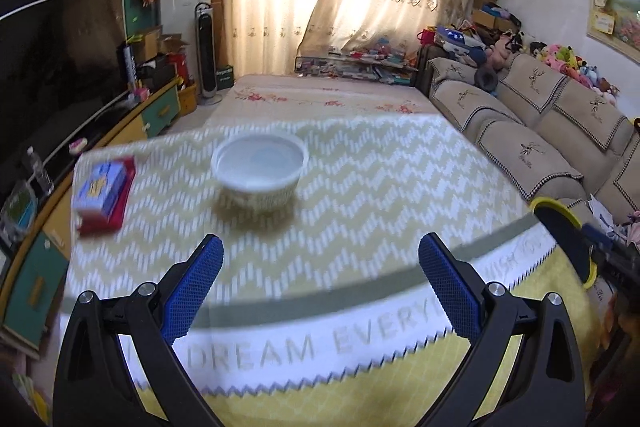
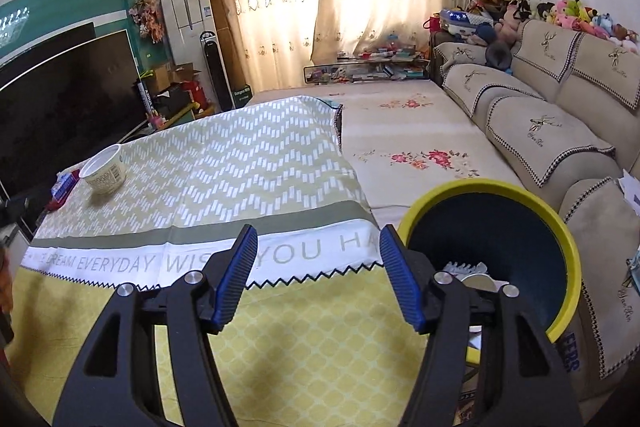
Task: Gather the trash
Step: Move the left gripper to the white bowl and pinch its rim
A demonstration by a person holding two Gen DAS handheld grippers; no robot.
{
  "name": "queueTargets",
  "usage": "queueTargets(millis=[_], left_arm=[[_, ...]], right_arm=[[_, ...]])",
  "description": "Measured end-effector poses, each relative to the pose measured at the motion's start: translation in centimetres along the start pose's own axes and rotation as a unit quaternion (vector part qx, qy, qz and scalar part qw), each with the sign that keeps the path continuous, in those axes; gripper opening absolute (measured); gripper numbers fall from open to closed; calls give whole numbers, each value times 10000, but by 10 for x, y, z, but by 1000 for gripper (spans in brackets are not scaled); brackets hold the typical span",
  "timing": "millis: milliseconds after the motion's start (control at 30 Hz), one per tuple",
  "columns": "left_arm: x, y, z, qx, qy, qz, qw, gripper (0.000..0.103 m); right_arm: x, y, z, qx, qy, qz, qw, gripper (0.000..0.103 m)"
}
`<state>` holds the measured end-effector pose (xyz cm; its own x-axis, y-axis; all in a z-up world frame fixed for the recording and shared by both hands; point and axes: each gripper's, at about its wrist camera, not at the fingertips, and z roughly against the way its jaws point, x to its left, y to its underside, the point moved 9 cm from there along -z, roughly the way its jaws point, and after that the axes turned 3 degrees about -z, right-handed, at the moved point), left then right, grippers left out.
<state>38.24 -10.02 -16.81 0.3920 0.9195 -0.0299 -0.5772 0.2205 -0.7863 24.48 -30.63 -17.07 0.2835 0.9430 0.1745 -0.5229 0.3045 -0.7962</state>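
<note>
A: Left gripper, low centre of its view: jaws spread wide, nothing between them. White paper bowl sits upright mid-frame on the zigzag tablecloth, well beyond the fingertips. Red-and-blue box lies left of the bowl, apart from it. Image blurred.

B: Right gripper: jaws apart, empty, over the cloth's lettered border. Yellow-rimmed bin, lower right, just beside the right finger; pale scraps inside. Bowl far at centre left.
</note>
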Motion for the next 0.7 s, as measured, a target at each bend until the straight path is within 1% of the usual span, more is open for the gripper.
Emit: queueTargets(millis=[100,133,167,300,400,467,500,567,600,700], left_arm=[[-1,-19,-18,84,11,-93,9999,90],[-1,-24,-29,159,2,-149,9998,85],[-1,-28,-38,225,-27,-215,9995,81],[1,-38,-73,455,-217,-414,9979,73],[8,-39,-95,653,-312,-426,9965,66],[14,-36,-108,805,-309,-362,9956,60],[16,-35,-112,854,-287,-309,9955,59],[19,-33,-119,920,-247,-263,9951,55],[19,-32,-121,931,-251,-286,9949,53],[19,-30,-127,1011,-277,-353,9939,45]], right_arm=[[3,1,-1,33,38,47,10000,63],[4,1,-2,52,40,65,10000,63],[5,1,-4,82,10,72,9999,63],[3,2,-7,169,-4,38,9998,63],[3,4,-10,259,-21,24,9997,63],[3,6,-12,300,-31,25,9995,63],[4,6,-13,319,-42,26,9995,63],[3,7,-14,349,-37,18,9994,63],[3,8,-15,376,-49,7,9993,63],[1,9,-17,461,-48,-42,9989,63]])
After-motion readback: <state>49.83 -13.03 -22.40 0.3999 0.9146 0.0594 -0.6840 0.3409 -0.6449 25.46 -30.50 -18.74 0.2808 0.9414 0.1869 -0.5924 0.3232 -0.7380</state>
